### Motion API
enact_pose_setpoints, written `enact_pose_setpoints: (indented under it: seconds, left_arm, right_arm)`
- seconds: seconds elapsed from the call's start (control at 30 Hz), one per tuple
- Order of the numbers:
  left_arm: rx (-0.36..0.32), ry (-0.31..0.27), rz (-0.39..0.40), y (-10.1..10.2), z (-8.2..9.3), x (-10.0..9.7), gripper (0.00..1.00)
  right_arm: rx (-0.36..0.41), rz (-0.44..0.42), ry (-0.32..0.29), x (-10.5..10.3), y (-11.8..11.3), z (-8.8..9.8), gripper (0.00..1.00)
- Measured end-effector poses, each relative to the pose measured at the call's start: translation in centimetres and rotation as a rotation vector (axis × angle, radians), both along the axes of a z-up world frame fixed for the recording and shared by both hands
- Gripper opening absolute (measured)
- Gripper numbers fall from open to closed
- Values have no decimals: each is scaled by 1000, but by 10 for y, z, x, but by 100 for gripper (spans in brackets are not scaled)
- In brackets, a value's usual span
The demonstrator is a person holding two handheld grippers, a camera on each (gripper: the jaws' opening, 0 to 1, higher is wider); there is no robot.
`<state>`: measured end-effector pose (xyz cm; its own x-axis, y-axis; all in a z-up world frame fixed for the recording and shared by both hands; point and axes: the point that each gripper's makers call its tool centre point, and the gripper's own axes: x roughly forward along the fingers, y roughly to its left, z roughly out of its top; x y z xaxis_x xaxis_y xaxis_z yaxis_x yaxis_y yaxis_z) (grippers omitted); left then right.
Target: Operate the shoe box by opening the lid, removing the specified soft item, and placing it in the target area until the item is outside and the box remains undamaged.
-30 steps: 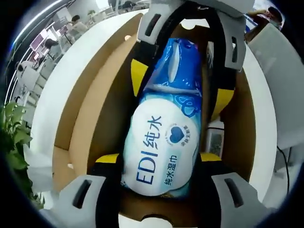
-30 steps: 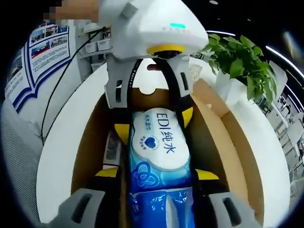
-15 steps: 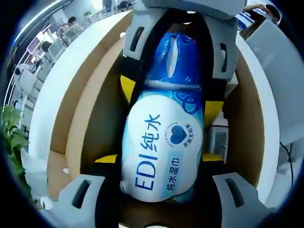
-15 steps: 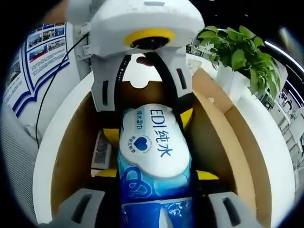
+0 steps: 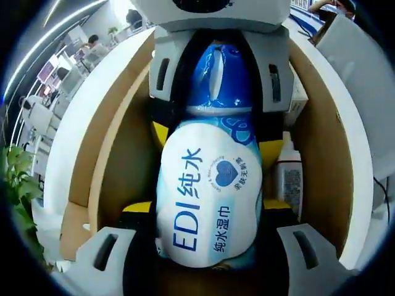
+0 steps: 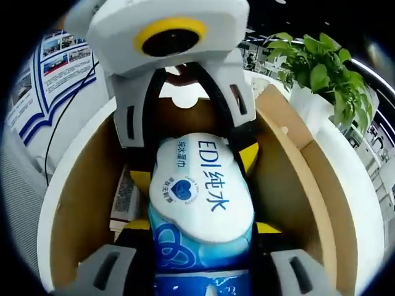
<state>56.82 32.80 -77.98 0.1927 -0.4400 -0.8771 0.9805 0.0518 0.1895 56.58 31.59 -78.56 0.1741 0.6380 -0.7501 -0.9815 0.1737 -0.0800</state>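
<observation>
1. Wipes pack (image 5: 207,203) is clamped at opposite ends by the left claw (image 5: 207,246) and right claw (image 6: 200,253), jaws closed against it, inside the open box (image 5: 111,154).
2. Uneven lifting could twist or drop the soft pack.
3. Box walls could be snagged; a bottle (image 5: 289,182), apparently loose, could be dragged along.

Blue-and-white wet wipes pack (image 5: 210,197) lies lengthwise at frame centre inside the open brown shoe box (image 5: 111,154).

wipes pack (image 5: 210,203): blue-white, blue lettering | shoe box (image 6: 290,179): brown inside, white outside | plant (image 6: 324,74): green
</observation>
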Motion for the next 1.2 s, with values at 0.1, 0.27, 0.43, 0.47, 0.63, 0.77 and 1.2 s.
enact_pose_setpoints:
  seconds: [0.1, 0.27, 0.43, 0.47, 0.63, 0.77, 1.2]
  left_arm:
    - [-4, 13, -12, -1, -1, 0, 66]
    - [-14, 6, -23, -1, -2, 0, 66]
    - [-5, -6, -10, -1, -1, 2, 63]
    - [-6, -11, -7, -1, 0, 2, 63]
    - [17, -17, -6, 0, 2, 3, 62]
    - [34, -25, -15, 1, 5, 3, 61]
    - [45, -44, -43, -1, 42, 0, 61]
  right_arm:
    - [1, 1, 0, 0, 0, 0, 56]
    - [10, 1, -18, -4, 0, 3, 53]
    - [22, -5, -36, -6, 1, 7, 49]
    - [22, -6, -36, -5, 1, 7, 48]
    - [16, -16, -50, -4, 1, 10, 45]
    - [11, -23, -63, -4, 2, 13, 44]
    - [61, -33, -90, -4, 1, 47, 44]
